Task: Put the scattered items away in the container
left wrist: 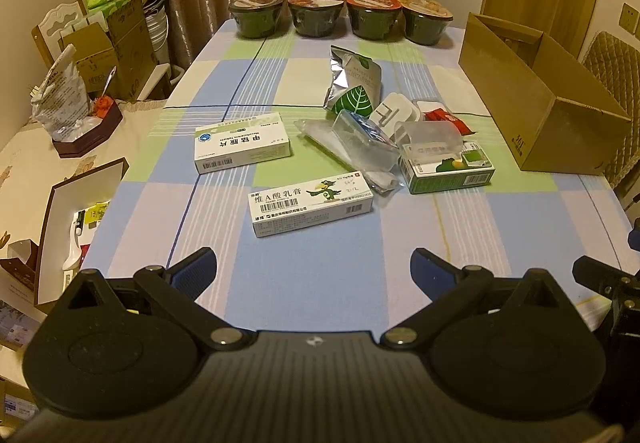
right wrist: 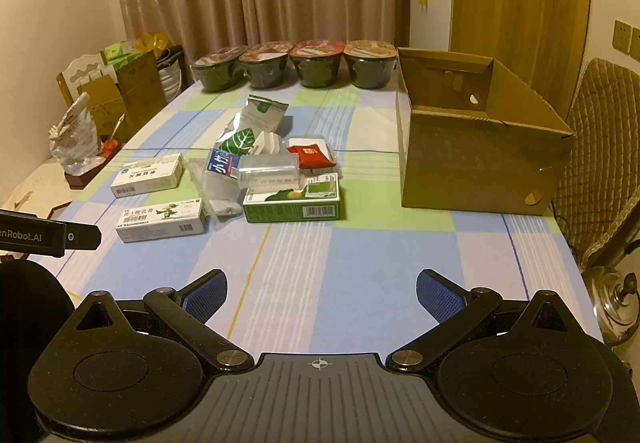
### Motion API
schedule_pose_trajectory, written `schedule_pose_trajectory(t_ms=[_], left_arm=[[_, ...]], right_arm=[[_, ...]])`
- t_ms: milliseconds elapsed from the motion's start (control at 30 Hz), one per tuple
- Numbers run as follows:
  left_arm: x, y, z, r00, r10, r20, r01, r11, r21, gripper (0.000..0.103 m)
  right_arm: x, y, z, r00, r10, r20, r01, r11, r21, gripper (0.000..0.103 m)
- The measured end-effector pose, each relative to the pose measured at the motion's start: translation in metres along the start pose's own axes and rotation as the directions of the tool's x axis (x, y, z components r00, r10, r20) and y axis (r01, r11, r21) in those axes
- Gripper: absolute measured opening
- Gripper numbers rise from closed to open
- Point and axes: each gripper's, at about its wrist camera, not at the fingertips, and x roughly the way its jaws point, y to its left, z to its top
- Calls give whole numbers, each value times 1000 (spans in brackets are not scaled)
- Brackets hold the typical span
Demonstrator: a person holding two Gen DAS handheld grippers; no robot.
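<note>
Both claws sit low at the near edge of the checked blue-green-white tablecloth surface (left wrist: 312,275), each spread wide and gripping nothing — left claw (left wrist: 314,271), right claw (right wrist: 322,293), blue-padded fingers well apart.

Nearest the left claw lies a long white ointment carton with a green cartoon bird (left wrist: 312,203), flat on the cloth. Beyond it and to the left, a white medicine box with a green stripe and blue logo (left wrist: 242,143), also flat. To the right of the ointment carton is a green-and-white carton (left wrist: 448,173) with a clear plastic tub (left wrist: 430,137) resting on top. A crumpled clear plastic bag (left wrist: 360,155) lies between the cartons, with a blue-printed clear packet (right wrist: 222,165) at its far end.

Farther back in the pile — a red sachet (right wrist: 310,157) on a clear tray, a white folded card piece (left wrist: 390,111), a green leaf-print packet (left wrist: 356,99) and a silver foil pouch with a grey label (left wrist: 352,73), partly upright.

An open brown cardboard box (right wrist: 476,167) stands on the right side of the surface, apart from the pile; its inside cannot be seen in full.

Four dark instant-noodle bowls with sealed lids (left wrist: 340,15) line the far edge, side by side.
</note>
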Motion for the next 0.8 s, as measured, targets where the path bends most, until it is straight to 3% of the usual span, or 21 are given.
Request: schedule_pose_trajectory(t_ms=[800], left_arm=[[1, 1, -1, 1000, -10, -2, 10, 1000, 11, 101]], right_arm=[[1, 0, 0, 1000, -2, -2, 2, 1000, -1, 103]])
